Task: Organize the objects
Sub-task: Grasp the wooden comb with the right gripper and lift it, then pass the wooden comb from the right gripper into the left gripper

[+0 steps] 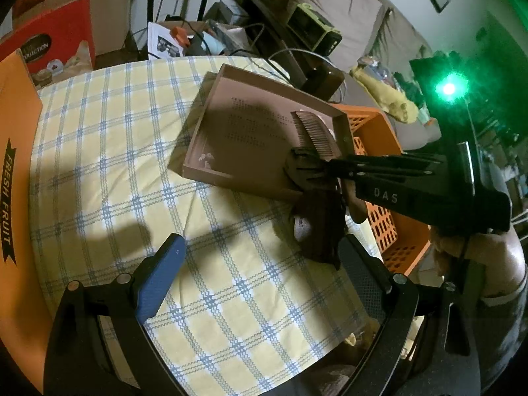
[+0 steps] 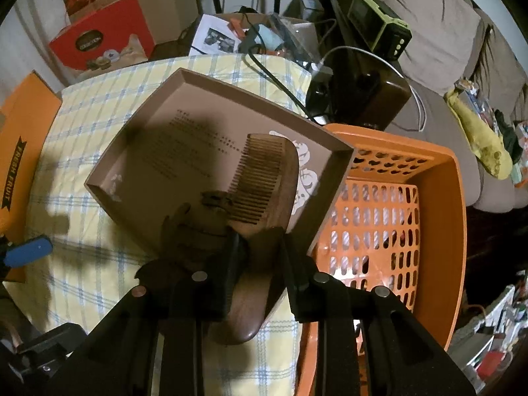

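Comb (image 2: 260, 191) goes in now: right claw (image 2: 260, 254) clamps its wooden handle, teeth over the brown box (image 2: 184, 76), probably just above its floor. Left claw (image 1: 260, 264) waits spread wide, near the box. Next: lower, release.

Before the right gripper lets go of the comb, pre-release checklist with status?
1. Right gripper clamped on the dark wooden comb: ok.
2. Comb teeth over the shallow brown cardboard tray: ok.
3. Comb handle inside the tray: not ok, it overhangs the near rim.
4. Comb resting on the tray floor: cannot tell.
5. Left gripper open and clear of the tray: ok.
6. Orange plastic basket beside the tray: ok.
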{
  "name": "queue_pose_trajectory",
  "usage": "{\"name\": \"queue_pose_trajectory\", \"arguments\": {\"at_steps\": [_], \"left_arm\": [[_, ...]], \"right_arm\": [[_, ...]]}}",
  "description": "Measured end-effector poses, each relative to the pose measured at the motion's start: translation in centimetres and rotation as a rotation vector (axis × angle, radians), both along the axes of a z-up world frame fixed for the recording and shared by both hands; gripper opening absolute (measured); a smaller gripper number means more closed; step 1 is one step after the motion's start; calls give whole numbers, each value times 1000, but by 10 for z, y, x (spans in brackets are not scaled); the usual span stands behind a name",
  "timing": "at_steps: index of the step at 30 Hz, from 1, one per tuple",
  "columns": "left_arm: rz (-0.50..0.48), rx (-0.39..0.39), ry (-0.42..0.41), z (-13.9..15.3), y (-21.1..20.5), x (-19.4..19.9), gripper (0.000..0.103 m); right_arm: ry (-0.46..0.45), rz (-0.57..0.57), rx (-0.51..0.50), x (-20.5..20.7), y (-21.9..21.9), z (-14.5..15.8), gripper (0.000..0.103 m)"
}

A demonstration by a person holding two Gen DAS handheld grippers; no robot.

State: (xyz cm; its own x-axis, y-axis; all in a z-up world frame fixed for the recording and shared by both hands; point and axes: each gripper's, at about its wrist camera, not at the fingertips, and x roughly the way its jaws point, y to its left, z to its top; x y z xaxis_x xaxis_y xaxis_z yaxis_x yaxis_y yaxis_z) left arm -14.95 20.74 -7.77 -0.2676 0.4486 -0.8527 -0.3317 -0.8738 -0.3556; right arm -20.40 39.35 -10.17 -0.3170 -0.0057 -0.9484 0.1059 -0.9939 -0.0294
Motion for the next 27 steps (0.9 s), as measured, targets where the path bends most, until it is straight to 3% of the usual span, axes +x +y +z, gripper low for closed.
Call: {"name": "queue_pose_trajectory", "arguments": {"at_steps": [6,12,27], "left_arm": [[-5,12,-4,2,1,0,93],[15,37,-18,4,-8,-5,93],[144,227,-133,-7,-43,-36,93]], "right_arm": [[7,-28,-96,-2,9,-2,23],[43,-32,-128,4,7,3,20],[108,81,-205,31,-34,30,20]]}}
